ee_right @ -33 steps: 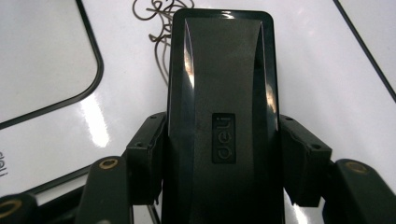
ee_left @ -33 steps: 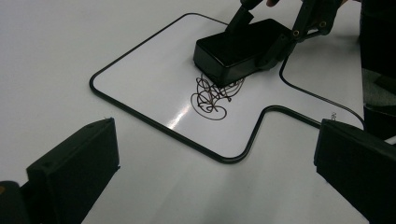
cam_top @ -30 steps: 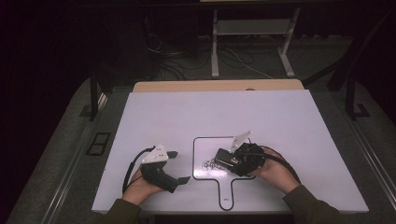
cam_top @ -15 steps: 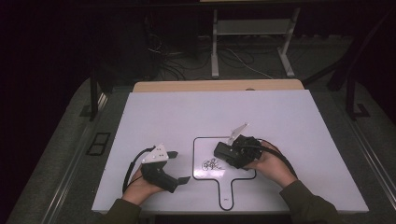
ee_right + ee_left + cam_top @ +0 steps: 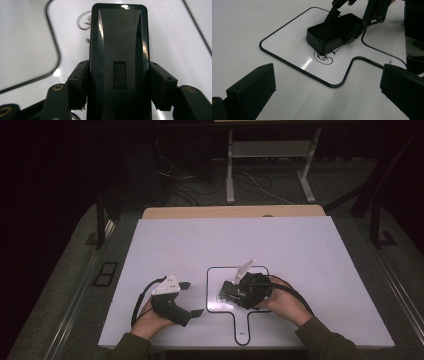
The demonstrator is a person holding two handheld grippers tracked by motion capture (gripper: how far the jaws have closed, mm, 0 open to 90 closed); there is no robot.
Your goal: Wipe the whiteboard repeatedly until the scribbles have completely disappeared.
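right gripper (image 5: 231, 292) is clamped on the black eraser (image 5: 235, 292), one jaw pressed flat against each long side, as the right gripper view shows, with the "deli" label on the eraser's top facing up between them. the eraser sits on the small handled whiteboard (image 5: 212, 285), inside its black-outlined border, on the left part of the panel. in the left gripper view the eraser's near end is right over a black scribble (image 5: 324, 57), covering part of it, with loops of ink poking out on the near side. the whiteboard lies near the front edge of the white table (image 5: 300, 250), its handle pointing toward the person.

left gripper (image 5: 195, 298) sits on the table just left of the whiteboard, held in the left hand (image 5: 150, 317), jaws spread wide apart with nothing between them but bare tabletop. it points across toward the whiteboard and eraser, apart from both. the right hand (image 5: 282, 302) wraps the right gripper's body on the right of the board, cable looping behind it.
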